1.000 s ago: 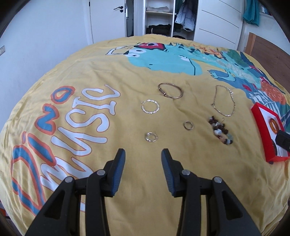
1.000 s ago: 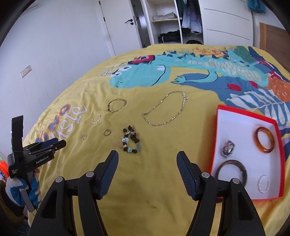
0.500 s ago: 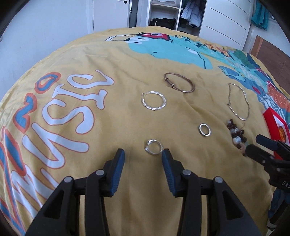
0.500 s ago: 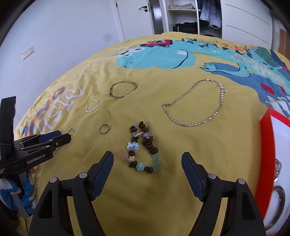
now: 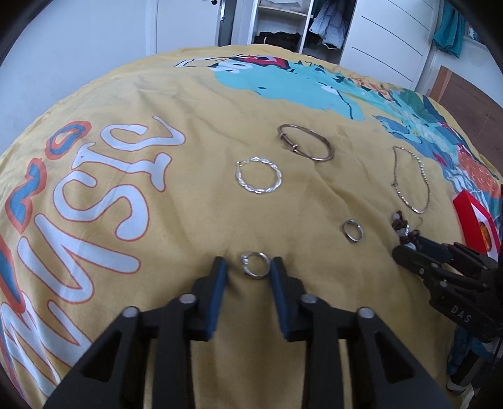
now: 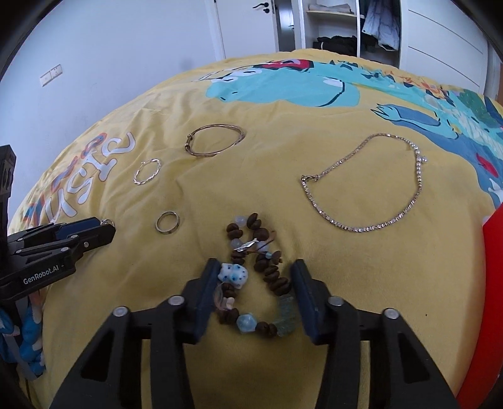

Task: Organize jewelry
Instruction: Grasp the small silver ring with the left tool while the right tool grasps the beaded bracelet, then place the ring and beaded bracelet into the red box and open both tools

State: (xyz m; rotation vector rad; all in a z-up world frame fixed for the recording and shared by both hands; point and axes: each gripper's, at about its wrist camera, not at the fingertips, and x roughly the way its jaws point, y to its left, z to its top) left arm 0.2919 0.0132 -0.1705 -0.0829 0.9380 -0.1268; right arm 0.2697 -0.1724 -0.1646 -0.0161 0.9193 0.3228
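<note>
Jewelry lies on a yellow dinosaur bedspread (image 5: pixel 157 236). My left gripper (image 5: pixel 246 267) is open, its fingertips on the cover either side of a small silver ring (image 5: pixel 255 265). My right gripper (image 6: pixel 254 277) is open, its fingers straddling a brown and blue beaded bracelet (image 6: pixel 257 277). Farther off lie a plain ring (image 5: pixel 352 230), a twisted silver hoop (image 5: pixel 258 175), a bronze bangle (image 5: pixel 305 142) and a silver chain necklace (image 6: pixel 371 185). The left gripper also shows in the right wrist view (image 6: pixel 103 228).
A red jewelry tray (image 5: pixel 474 217) sits at the right edge of the bed; its red rim also shows in the right wrist view (image 6: pixel 484 299). White walls, a door and an open wardrobe (image 5: pixel 301 25) stand beyond the bed.
Both grippers have moved forward and down. The left now brackets the small silver ring; the right now brackets the beaded bracelet and has narrowed a little.
</note>
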